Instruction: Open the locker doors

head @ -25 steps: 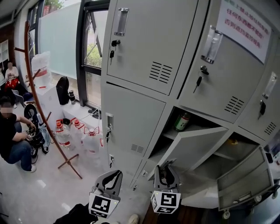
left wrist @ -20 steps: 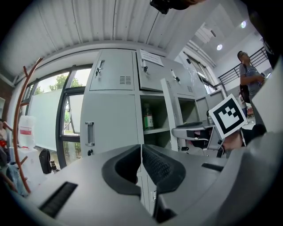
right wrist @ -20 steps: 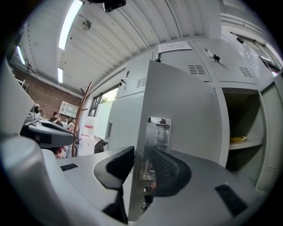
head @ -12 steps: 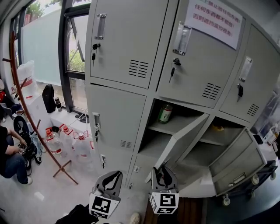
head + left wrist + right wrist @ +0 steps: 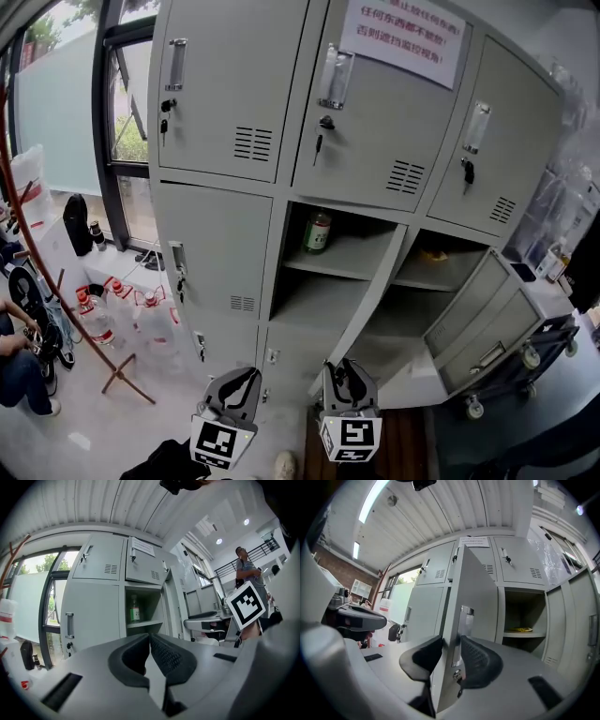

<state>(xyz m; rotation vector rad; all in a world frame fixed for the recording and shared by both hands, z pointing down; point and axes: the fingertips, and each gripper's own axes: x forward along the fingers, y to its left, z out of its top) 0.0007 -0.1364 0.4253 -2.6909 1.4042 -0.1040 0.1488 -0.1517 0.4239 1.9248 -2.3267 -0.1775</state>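
Note:
The grey locker bank (image 5: 281, 103) fills the head view. Its top row is closed. In the middle row the centre door (image 5: 375, 291) stands swung out. My right gripper (image 5: 342, 375) is shut on that door's free edge. In the right gripper view the door (image 5: 473, 588) and its handle sit between the pads (image 5: 478, 660); the jaws have just been closing slightly on it. The right-hand door (image 5: 487, 319) hangs wide open. The left middle door (image 5: 220, 253) is closed. My left gripper (image 5: 236, 392) hovers below it, shut and empty (image 5: 150, 637).
A green bottle (image 5: 318, 231) stands on the centre shelf and something yellow (image 5: 433, 253) lies on the right shelf. Water jugs (image 5: 150, 314), a wooden coat stand (image 5: 56, 300) and a seated person (image 5: 14, 366) are at the left. A wheeled cart (image 5: 525, 356) is at the right.
The centre door has swung further out with my right gripper on its edge. Both grippers have shifted sideways and the lockers now face the view more squarely.

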